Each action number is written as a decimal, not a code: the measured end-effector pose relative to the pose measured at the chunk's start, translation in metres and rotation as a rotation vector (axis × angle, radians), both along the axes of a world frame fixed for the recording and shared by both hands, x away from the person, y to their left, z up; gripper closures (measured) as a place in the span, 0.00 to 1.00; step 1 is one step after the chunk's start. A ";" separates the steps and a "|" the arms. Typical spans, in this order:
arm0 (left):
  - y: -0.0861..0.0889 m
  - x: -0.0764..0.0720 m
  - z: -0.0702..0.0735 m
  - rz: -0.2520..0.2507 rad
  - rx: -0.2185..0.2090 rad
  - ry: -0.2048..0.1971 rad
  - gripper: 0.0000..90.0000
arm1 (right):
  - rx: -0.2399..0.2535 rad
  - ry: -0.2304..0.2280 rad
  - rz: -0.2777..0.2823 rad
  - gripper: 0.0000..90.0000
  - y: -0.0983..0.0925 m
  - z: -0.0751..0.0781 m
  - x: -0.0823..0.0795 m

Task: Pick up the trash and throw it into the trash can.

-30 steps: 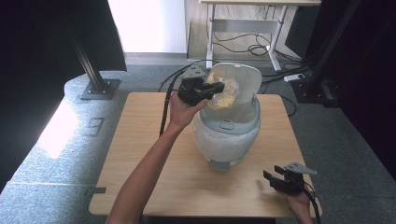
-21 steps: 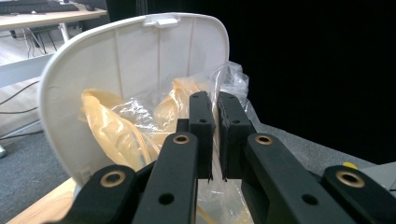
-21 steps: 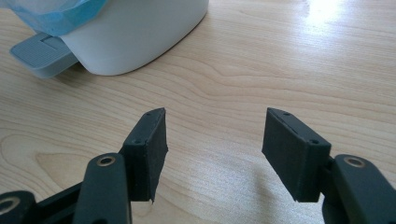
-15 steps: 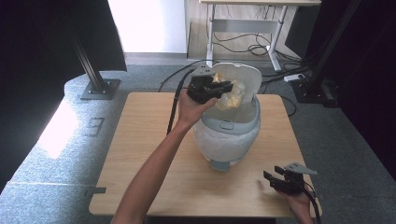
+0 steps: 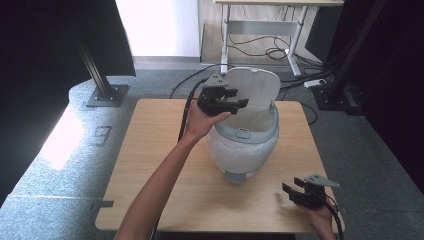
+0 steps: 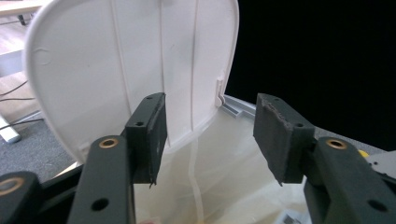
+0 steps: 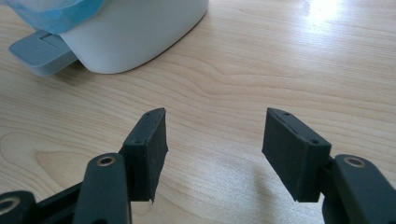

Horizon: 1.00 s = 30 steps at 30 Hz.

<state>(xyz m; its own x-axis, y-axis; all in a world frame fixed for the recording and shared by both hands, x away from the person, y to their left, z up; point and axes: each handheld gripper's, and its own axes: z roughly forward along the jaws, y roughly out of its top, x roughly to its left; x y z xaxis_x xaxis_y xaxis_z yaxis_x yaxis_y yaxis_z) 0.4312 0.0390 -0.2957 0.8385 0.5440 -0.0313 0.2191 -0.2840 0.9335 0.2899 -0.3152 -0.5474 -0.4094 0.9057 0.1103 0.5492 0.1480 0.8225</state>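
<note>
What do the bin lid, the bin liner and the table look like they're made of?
Lid: probably moulded white plastic, matt, with raised ribs on its underside. Liner: likely thin translucent plastic film, creased and letting light through. Table: pale wood or wood-look laminate, with visible grain and a slight sheen.

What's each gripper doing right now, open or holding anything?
Left gripper: jaws open and just been opening, nothing between them, above the open bin.
Right gripper: jaws open, empty, over the table.
</note>
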 end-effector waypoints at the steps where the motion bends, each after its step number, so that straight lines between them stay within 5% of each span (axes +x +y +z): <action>1: 0.003 -0.002 0.001 -0.007 0.000 0.004 0.49 | -0.002 -0.001 0.002 0.44 0.000 0.000 0.000; 11: 0.032 -0.023 0.003 -0.006 -0.010 -0.014 0.36 | -0.005 0.002 0.008 0.44 0.003 0.000 0.000; 30: 0.078 -0.039 -0.013 0.051 -0.029 -0.004 0.34 | -0.009 0.006 0.008 0.44 0.004 0.001 0.000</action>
<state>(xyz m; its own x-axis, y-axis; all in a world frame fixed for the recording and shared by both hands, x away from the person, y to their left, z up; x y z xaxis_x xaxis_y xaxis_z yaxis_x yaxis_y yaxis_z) 0.3927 0.1166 -0.3091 0.8096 0.5853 -0.0448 0.2291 -0.2448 0.9421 0.2895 -0.3109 -0.5465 -0.4160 0.9033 0.1044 0.5530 0.1602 0.8176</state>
